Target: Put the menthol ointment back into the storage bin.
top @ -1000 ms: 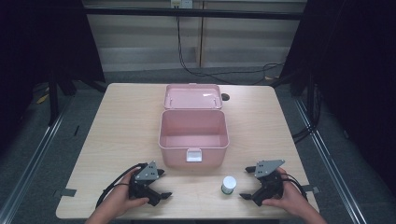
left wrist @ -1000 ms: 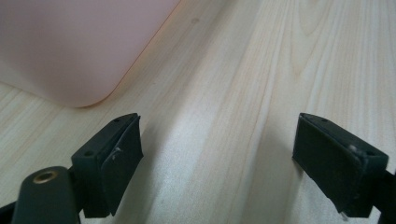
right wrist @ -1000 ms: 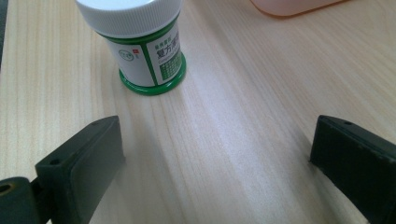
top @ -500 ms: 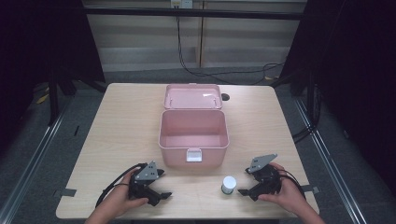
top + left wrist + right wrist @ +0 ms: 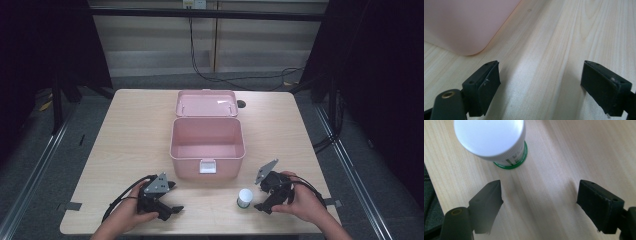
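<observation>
Movement over the last second has all been on my right side: the right gripper [image 5: 263,200] has slid in toward the small white-capped bottle [image 5: 244,198] and tipped over, its grey plate now standing steeply on edge where it lay flatter before. The bottle itself has not budged; it stands upright on the tabletop [image 5: 130,135], just in front of the open pink box [image 5: 207,141] and a little to the right of its latch. In the right gripper view I look down on the white cap [image 5: 489,137] with the green band at its base, and my jaws stand wide apart, nothing between them, with the bottle just ahead of them and off toward the one at the left of that view rather than centred in the gap.

My left gripper [image 5: 172,208] has stayed put near the front edge, jaws also spread wide over bare wood, with the rounded corner of the box near it in the left gripper view.

I read this as the approach nearly finished and the grasp not yet started. Since the bottle sits off-centre, I judge I need to shift sideways and forward before closing, or one jaw may nudge it over. The box lid is already back, so the way in is clear.
</observation>
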### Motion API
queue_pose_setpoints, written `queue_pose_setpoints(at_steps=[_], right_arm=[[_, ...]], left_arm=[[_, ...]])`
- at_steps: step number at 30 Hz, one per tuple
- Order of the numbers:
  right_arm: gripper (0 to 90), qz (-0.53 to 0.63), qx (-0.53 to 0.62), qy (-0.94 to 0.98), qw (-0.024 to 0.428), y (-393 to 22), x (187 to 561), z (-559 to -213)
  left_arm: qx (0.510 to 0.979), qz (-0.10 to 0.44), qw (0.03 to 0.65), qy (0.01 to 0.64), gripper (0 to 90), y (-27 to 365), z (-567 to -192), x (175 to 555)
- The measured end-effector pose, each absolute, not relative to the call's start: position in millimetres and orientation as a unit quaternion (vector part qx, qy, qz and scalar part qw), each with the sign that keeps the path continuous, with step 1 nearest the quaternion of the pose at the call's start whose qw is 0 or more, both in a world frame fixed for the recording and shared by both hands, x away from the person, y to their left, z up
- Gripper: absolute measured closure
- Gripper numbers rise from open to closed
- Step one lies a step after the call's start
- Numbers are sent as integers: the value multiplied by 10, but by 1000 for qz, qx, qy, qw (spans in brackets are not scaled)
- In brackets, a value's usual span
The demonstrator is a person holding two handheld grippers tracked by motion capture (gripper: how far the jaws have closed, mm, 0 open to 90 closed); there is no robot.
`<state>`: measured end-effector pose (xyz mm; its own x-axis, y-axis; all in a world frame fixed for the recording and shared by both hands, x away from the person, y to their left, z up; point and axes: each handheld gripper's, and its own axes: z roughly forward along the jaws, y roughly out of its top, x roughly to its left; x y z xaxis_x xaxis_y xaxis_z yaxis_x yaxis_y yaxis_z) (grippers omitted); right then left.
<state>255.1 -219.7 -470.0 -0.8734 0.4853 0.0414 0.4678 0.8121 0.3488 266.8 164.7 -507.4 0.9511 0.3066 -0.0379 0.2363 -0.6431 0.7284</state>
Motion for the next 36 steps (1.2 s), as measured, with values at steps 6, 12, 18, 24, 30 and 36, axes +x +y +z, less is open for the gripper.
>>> queue_pose_setpoints(at_steps=[6, 12, 18, 24, 30, 36], right_arm=[[232, 150, 232, 961, 11, -2118, 2588, -4551], [250, 139, 222, 965, 2, -2014, 2620, -4442], [261, 129, 213, 968, 4, -1898, 2649, -4393], [275, 121, 206, 971, -6, -1836, 2658, -4390], [311, 114, 196, 974, -18, -1766, 2653, -4385], [359, 116, 185, 976, -23, -1704, 2663, -4364]], left_arm=[[905, 45, 395, 152, 150, 1650, -5074, 2664], [905, 45, 395, 153, 150, 1651, -5075, 2664], [905, 46, 395, 152, 150, 1652, -5074, 2665], [905, 45, 395, 153, 150, 1652, -5075, 2663], [905, 46, 395, 152, 150, 1652, -5074, 2664], [905, 46, 395, 152, 150, 1652, -5074, 2664]])
